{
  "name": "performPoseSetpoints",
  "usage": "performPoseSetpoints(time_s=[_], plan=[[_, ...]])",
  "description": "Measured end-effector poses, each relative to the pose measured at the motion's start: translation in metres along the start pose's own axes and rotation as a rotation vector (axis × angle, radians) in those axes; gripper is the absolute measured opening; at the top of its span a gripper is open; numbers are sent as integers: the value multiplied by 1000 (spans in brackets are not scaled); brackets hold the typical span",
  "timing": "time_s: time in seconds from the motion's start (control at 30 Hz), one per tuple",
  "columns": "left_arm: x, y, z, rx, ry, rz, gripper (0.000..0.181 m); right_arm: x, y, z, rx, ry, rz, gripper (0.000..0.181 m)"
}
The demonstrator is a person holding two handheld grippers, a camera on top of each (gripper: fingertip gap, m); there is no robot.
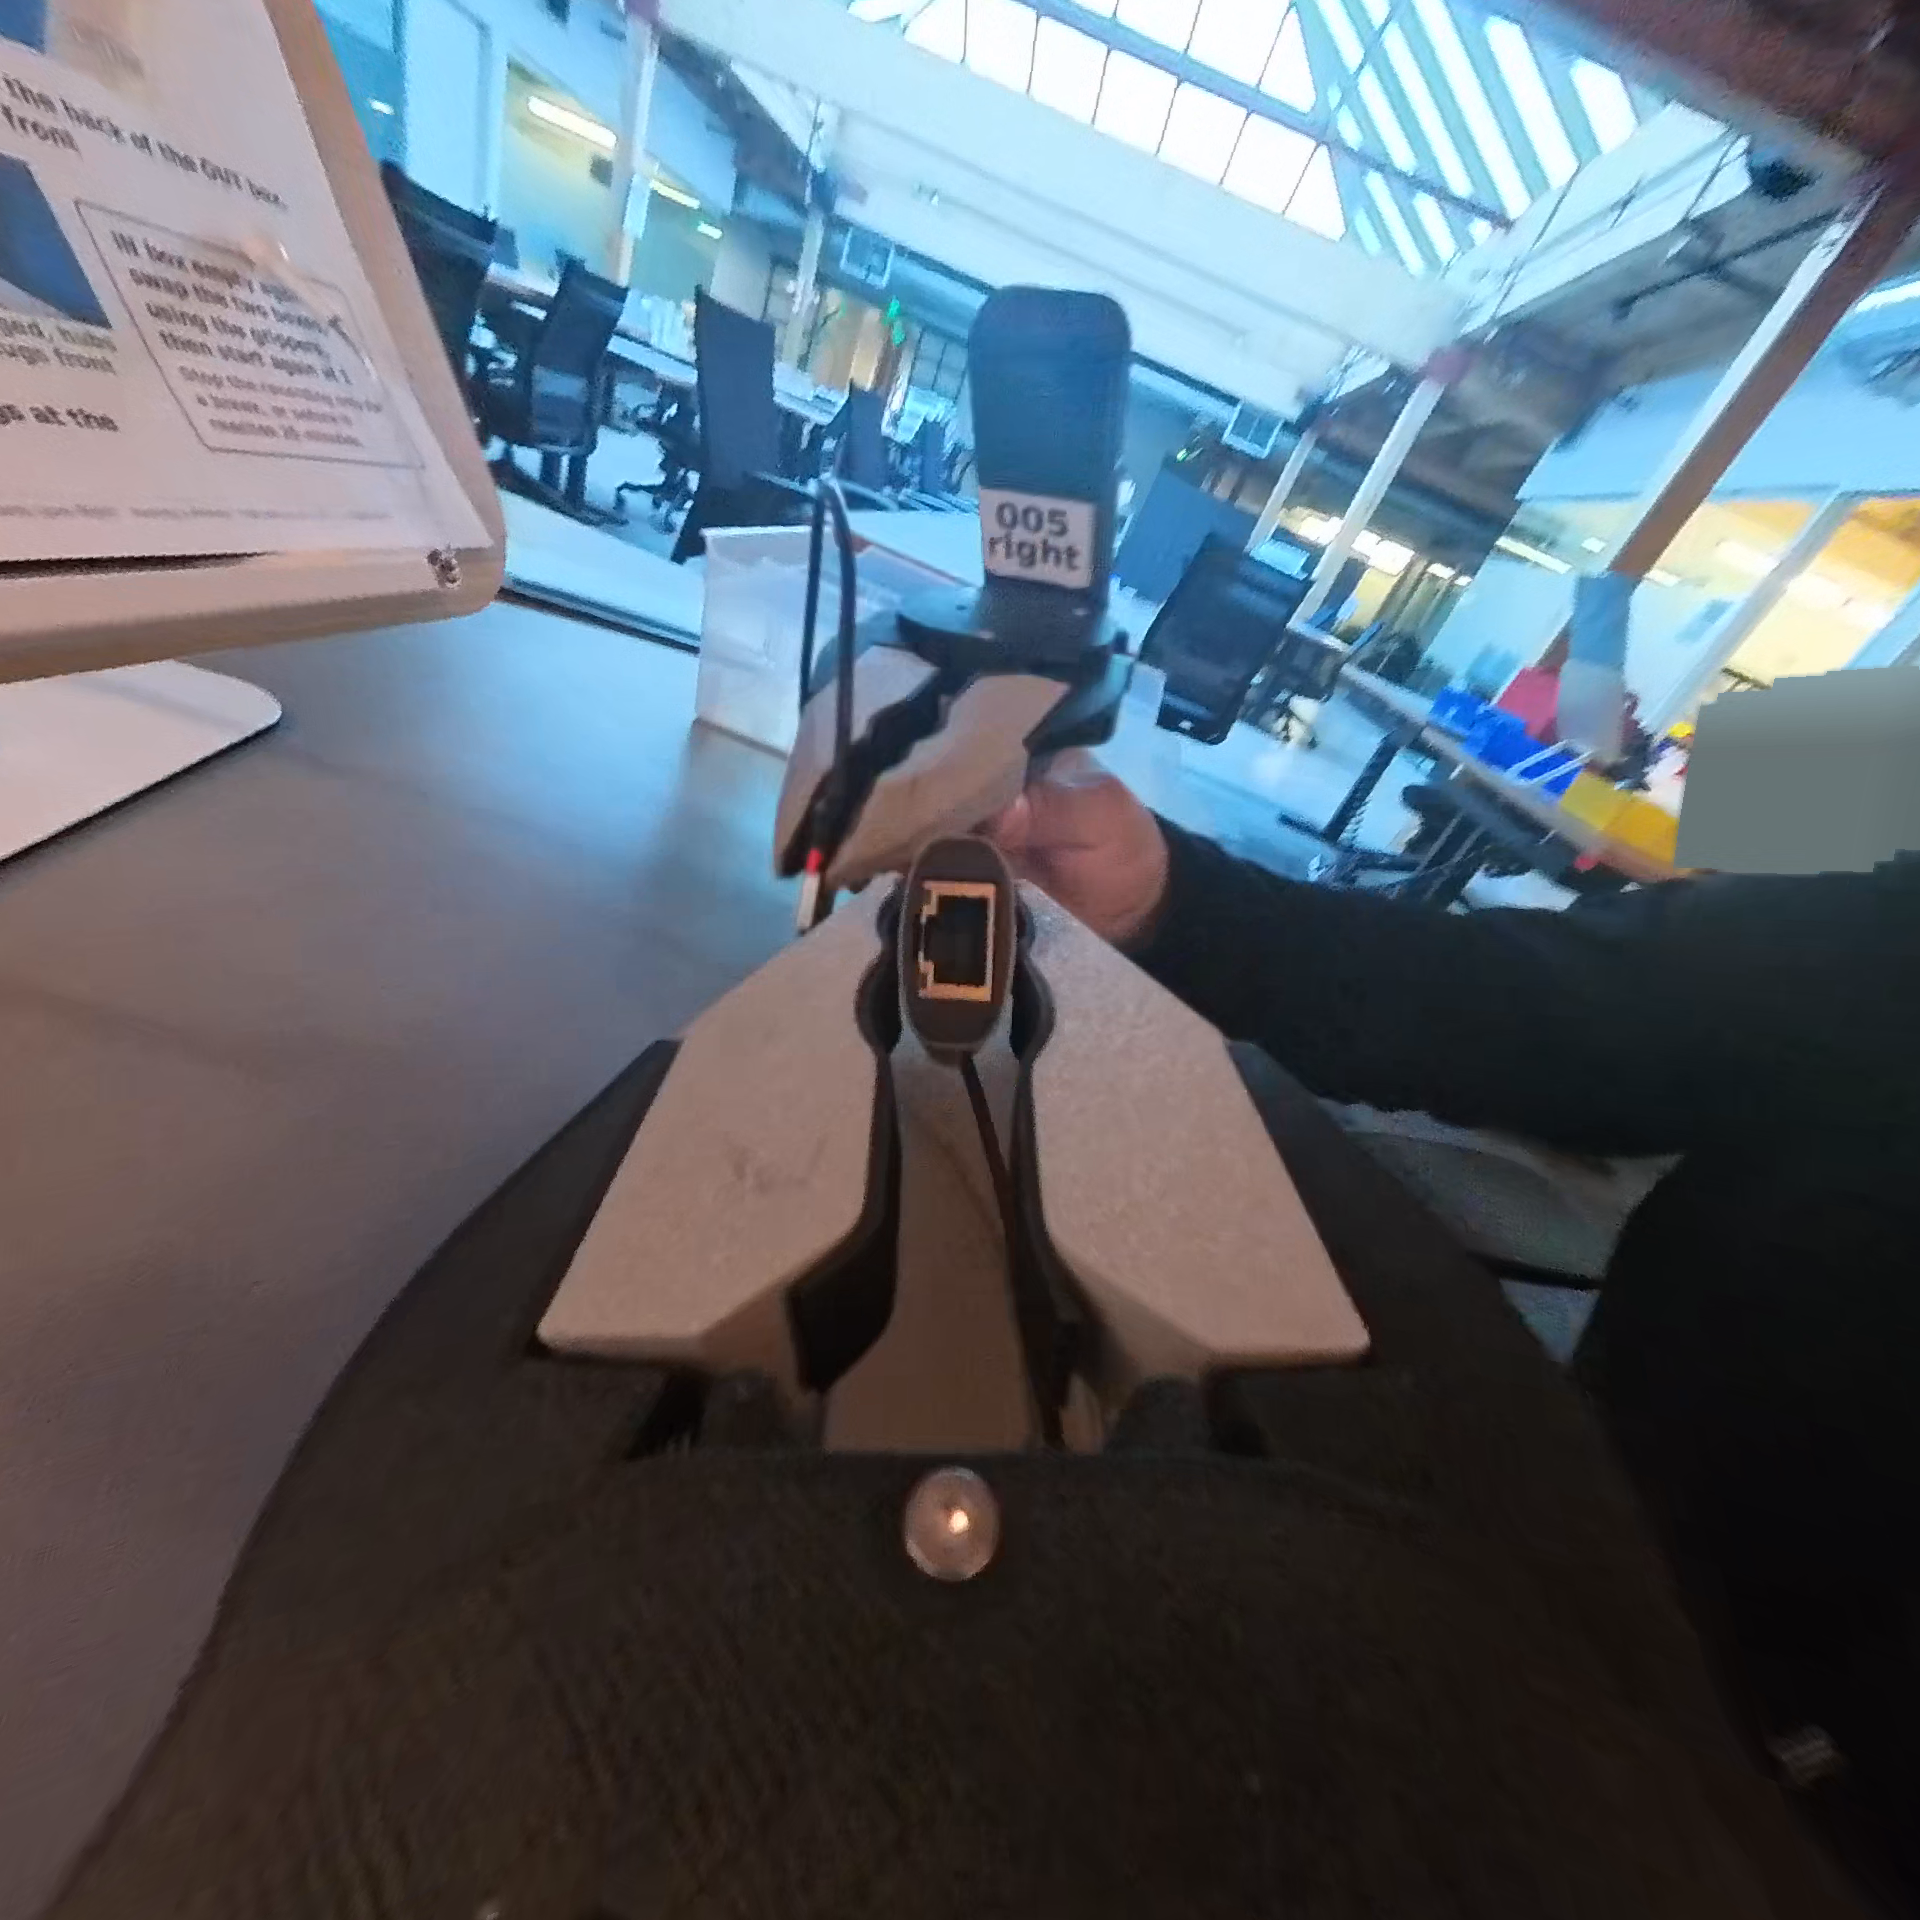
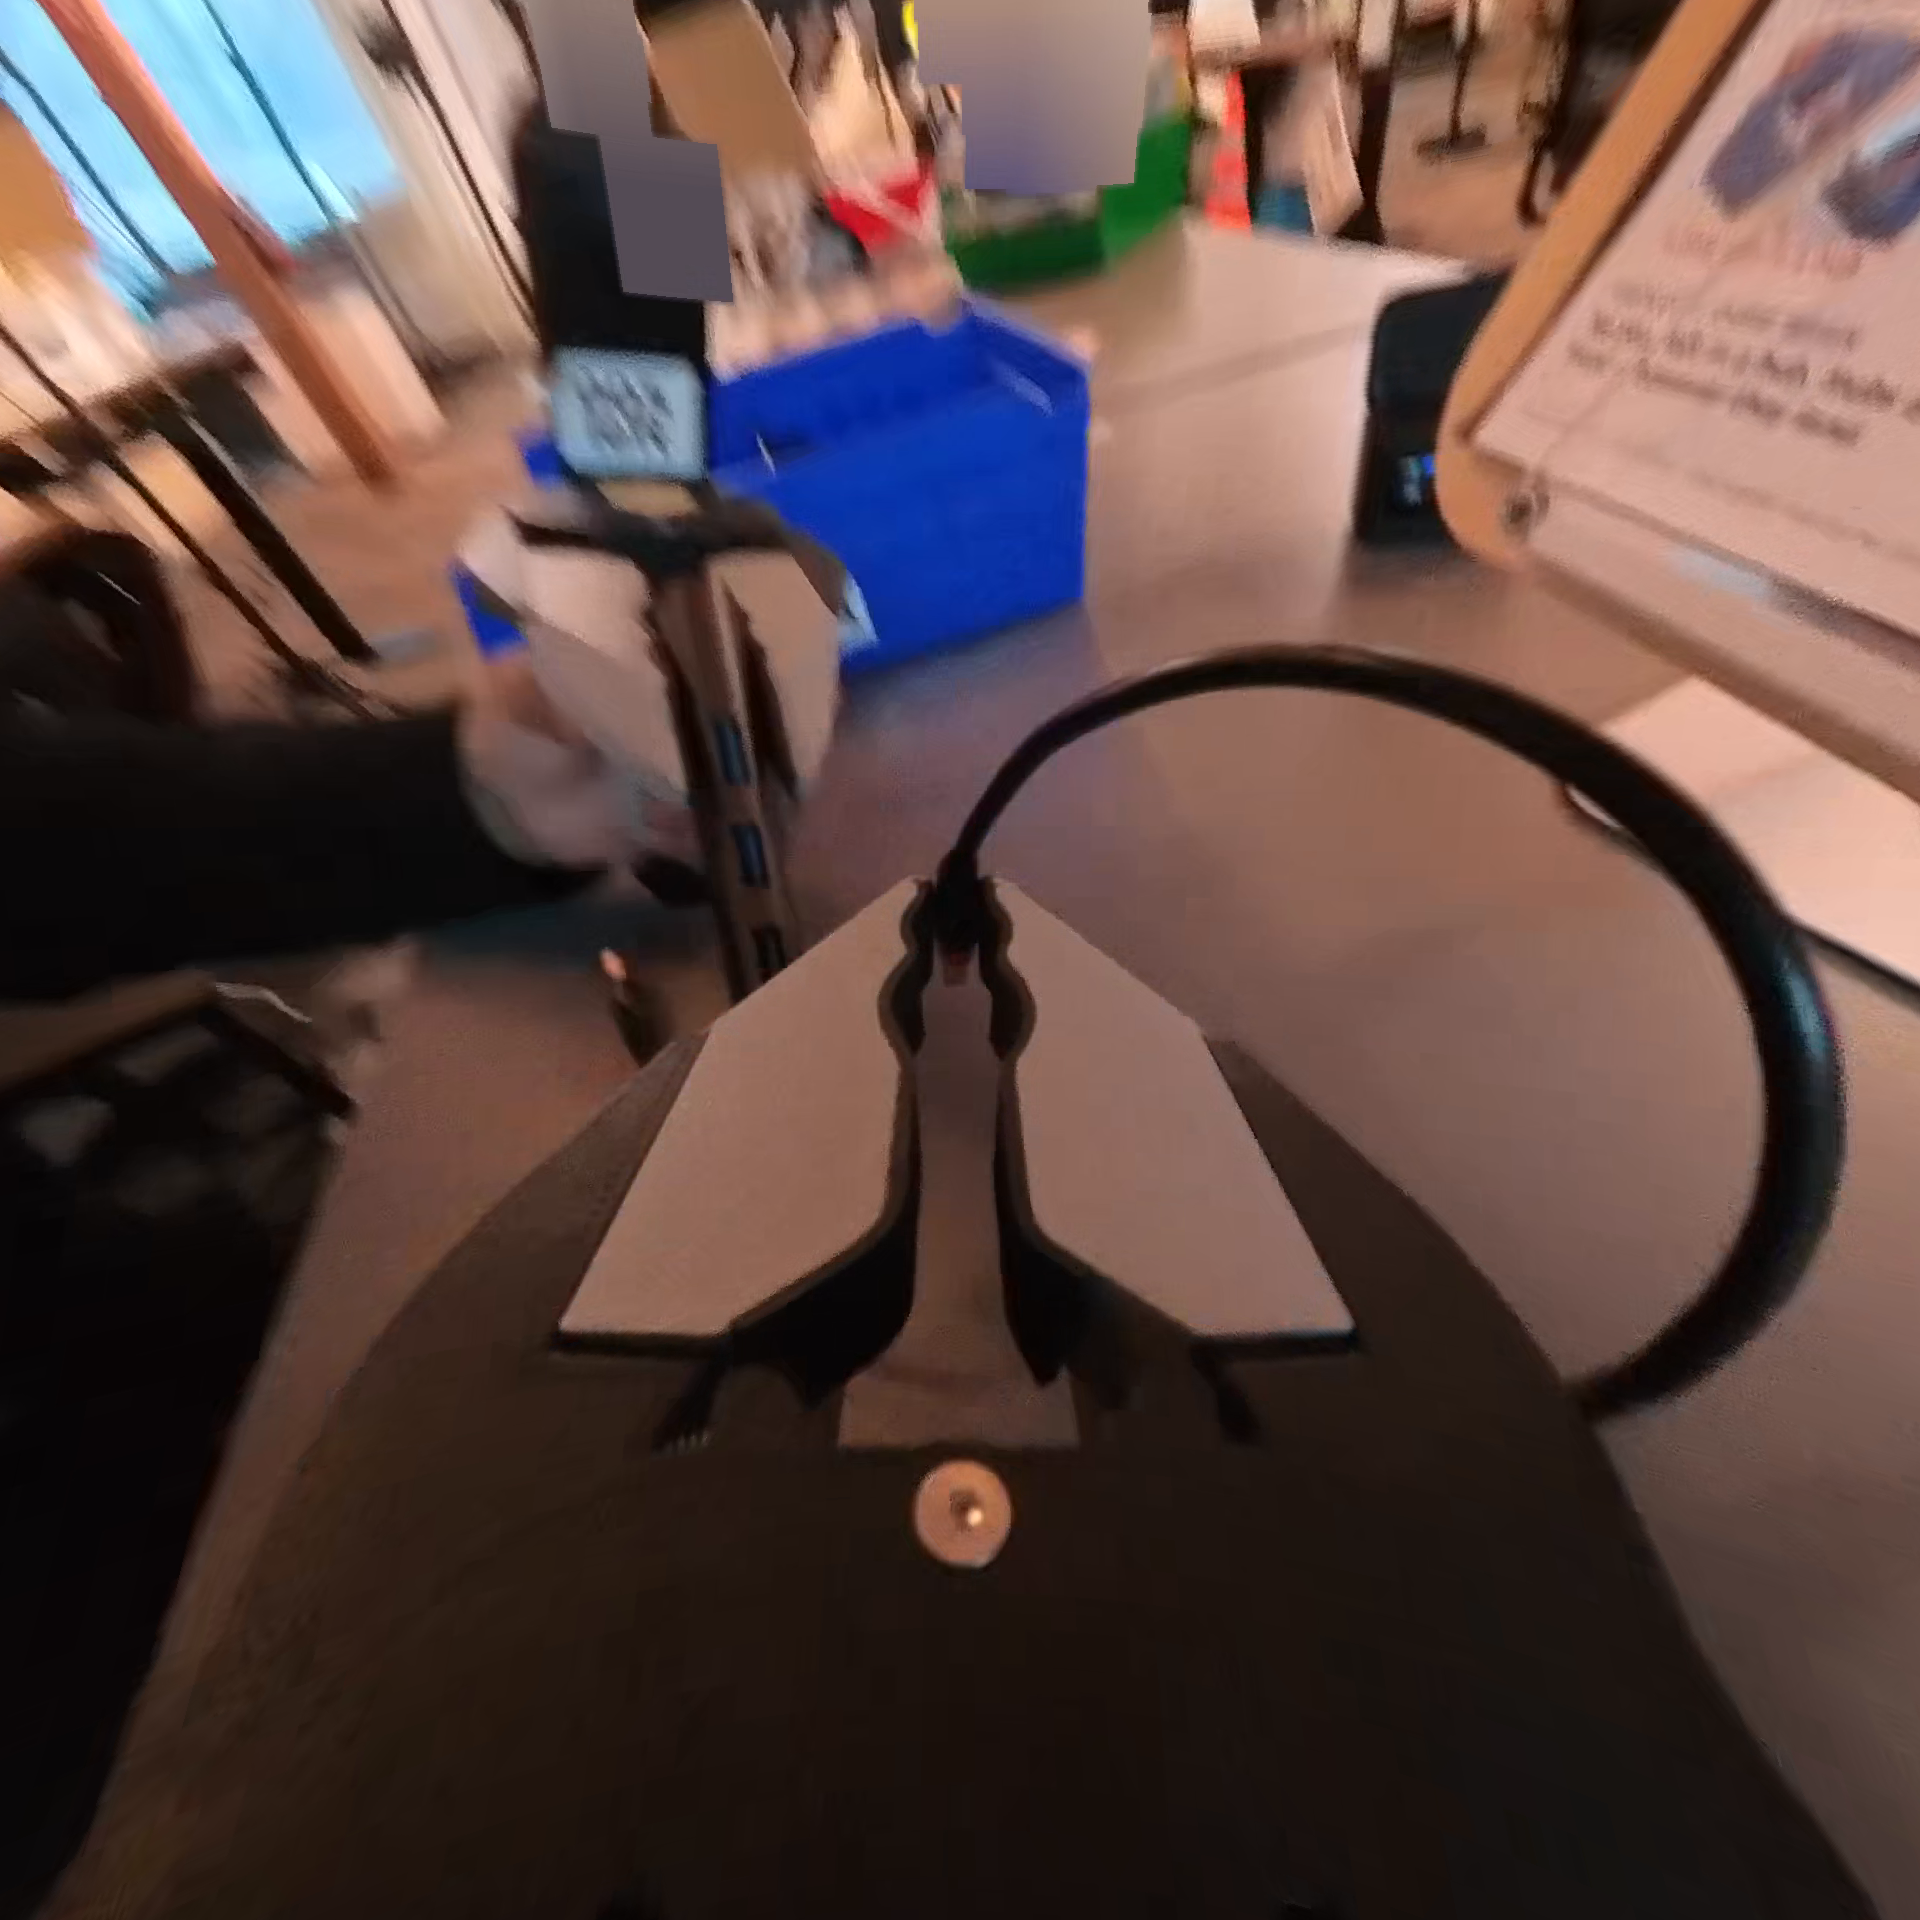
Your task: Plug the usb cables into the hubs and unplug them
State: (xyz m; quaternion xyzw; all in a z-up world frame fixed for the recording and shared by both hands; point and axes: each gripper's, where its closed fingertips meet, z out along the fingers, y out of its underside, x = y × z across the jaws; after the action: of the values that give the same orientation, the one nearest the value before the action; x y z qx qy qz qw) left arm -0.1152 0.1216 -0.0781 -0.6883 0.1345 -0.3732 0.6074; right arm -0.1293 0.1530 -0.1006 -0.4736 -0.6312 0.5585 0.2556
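Evidently plug-in step underway. Hub [image 1: 956,951] pinched end-on by left gripper [image 1: 954,935] fingers, above surface [image 1: 364,935]. Cable [image 2: 1558,748] plug clamped by right gripper [image 2: 958,930] fingers, cord looped toward 3 o'clock. Next, judged: plug to be aligned with hub port at 10 o'clock, then pressed in.

Grey hub [image 1: 956,961] end-on, held aloft; black usb cable [image 2: 1558,831] looping.

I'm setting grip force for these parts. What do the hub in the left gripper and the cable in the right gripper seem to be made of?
The hub looks like dark grey matte metal or hard plastic: smooth rounded shell, dull sheen, crisp port edge. Which one is unclear. The cable looks like black rubbery plastic sheathing: it holds a smooth springy loop with a soft gloss.
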Motion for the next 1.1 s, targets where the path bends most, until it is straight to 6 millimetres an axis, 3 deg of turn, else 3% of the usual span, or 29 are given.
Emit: performPoseSetpoints(time_s=[0.1,0.2,0.27,0.33,0.4,0.5,0.6,0.67,0.8,0.9,1.0,1.1], plan=[[-5,3,1,-18,-25,8,14,10,24,6,-155,71,-60,5],[-13,7,0,-33,-48,-5,14,13,28,5,-191,105,-90,4],[-17,11,-1,-47,-63,-7,15,17,23,-3,-163,155,-83,4],[-20,13,-1,-56,-68,-16,14,5,5,-19,-99,153,-52,4],[-20,15,-1,-65,-64,-28,14,-14,-12,-44,-99,152,-56,5],[-20,17,0,-83,-74,-37,14,-30,-35,-101,-199,257,-93,5],[-23,19,1,-100,-100,-42,15,-27,-53,-176,-305,460,-104,4],[-22,20,1,-101,-90,-44,14,-18,-52,-224,-380,579,-64,4],[-17,25,6,-131,-70,-36,14,9,-8,-293,-517,695,154,5],[-20,30,6,-167,-106,1,15,28,51,-328,-667,762,308,7],[-25,34,5,-190,-140,22,16,19,108,-346,-879,739,514,14],[-24,35,5,-187,-126,-2,16,5,137,-367,-1099,751,632,25]])
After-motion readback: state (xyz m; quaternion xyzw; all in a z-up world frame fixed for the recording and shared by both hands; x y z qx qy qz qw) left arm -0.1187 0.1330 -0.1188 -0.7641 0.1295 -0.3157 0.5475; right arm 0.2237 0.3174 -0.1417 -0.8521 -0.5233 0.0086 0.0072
